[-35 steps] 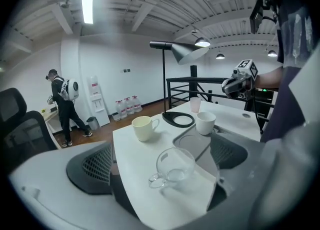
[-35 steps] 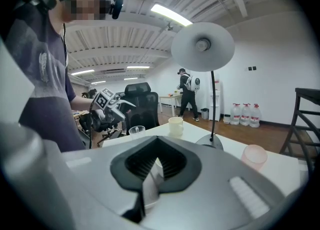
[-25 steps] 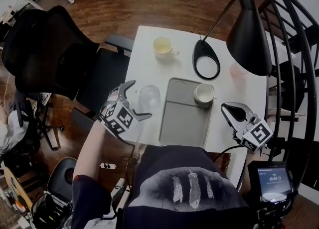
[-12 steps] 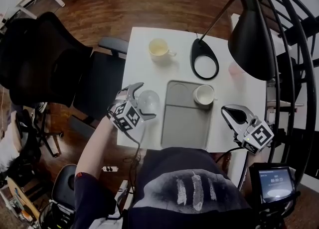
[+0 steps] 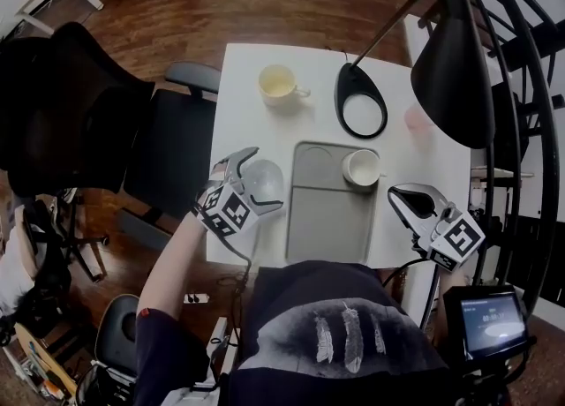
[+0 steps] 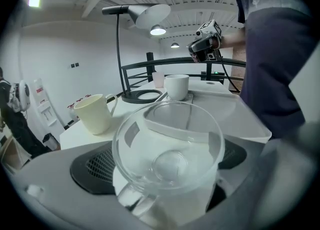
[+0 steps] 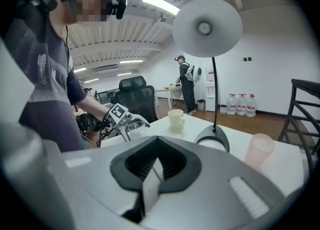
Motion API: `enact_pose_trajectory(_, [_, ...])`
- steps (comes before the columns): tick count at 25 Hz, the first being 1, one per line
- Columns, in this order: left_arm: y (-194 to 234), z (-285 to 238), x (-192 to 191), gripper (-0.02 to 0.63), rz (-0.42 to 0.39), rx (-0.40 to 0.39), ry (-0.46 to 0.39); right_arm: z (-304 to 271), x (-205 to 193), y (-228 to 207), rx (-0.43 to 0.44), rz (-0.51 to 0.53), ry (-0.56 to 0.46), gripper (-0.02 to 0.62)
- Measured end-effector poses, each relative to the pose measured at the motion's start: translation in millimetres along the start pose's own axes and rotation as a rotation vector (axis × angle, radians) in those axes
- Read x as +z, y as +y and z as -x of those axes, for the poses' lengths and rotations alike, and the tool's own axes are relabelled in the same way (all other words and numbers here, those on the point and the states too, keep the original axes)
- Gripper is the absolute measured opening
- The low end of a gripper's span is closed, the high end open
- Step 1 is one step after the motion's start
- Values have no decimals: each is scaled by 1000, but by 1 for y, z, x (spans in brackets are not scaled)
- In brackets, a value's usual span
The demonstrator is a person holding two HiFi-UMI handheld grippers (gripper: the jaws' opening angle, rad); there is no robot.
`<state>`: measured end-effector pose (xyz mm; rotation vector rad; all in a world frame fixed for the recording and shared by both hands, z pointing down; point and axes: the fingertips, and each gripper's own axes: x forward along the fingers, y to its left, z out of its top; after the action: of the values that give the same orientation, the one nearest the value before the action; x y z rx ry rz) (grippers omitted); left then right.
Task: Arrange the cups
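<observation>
A clear glass cup (image 5: 263,178) stands on the white table (image 5: 247,86), left of the grey tray (image 5: 327,219). My left gripper (image 5: 259,181) is open, with one jaw on each side of the glass. In the left gripper view the glass (image 6: 167,144) fills the gap between the dark pads (image 6: 92,166); I see no squeeze. A small white cup (image 5: 361,167) sits in the tray's far right corner. A cream mug (image 5: 276,83) and a pink cup (image 5: 418,119) stand further back. My right gripper (image 5: 399,194) hovers shut and empty at the tray's right edge.
A black desk lamp stands at the back with its ring base (image 5: 360,104) on the table, and its shade (image 5: 455,60) hangs over the right side. A black office chair (image 5: 88,104) is left of the table. Another person stands far off across the room (image 7: 186,84).
My left gripper has come down and forward, from beside the glass to around it. The right gripper has stayed where it was, shut.
</observation>
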<state>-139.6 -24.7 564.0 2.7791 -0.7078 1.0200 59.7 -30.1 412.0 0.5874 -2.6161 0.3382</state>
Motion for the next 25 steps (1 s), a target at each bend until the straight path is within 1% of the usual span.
enact_pose_trajectory(2, [1, 0, 1, 576, -6, 21, -14, -2, 1, 1, 5, -3, 1, 3])
enact_pose_trajectory(3, [3, 0, 2, 552, -11, 39, -20, -3, 1, 1, 7, -5, 3, 3])
enact_pose_trajectory(5, [7, 1, 4, 474, -25, 81, -35, -3, 0, 2, 12, -8, 7, 3])
enact_pose_trajectory(6, [8, 1, 5, 449, -29, 98, -43, -4, -1, 2, 14, -9, 8, 3])
enact_pose_trajectory(10, [11, -2, 4, 445, -32, 132, -46, -5, 0, 4, 21, -6, 7, 3])
enact_pose_trajectory(12, [12, -3, 1, 443, -52, 147, -33, -6, 0, 7, 27, -6, 10, 3])
enact_pose_trajectory(16, [12, -4, 0, 434, -70, 144, -27, -6, 0, 7, 31, -4, 12, 3])
enact_pose_trajectory(19, [14, -4, 1, 413, -41, 146, -21, -5, -2, 5, 28, -10, 20, 3])
enact_pose_trajectory(25, [18, -4, 0, 405, -7, 160, -10, -7, -5, 5, 27, -15, 18, 3])
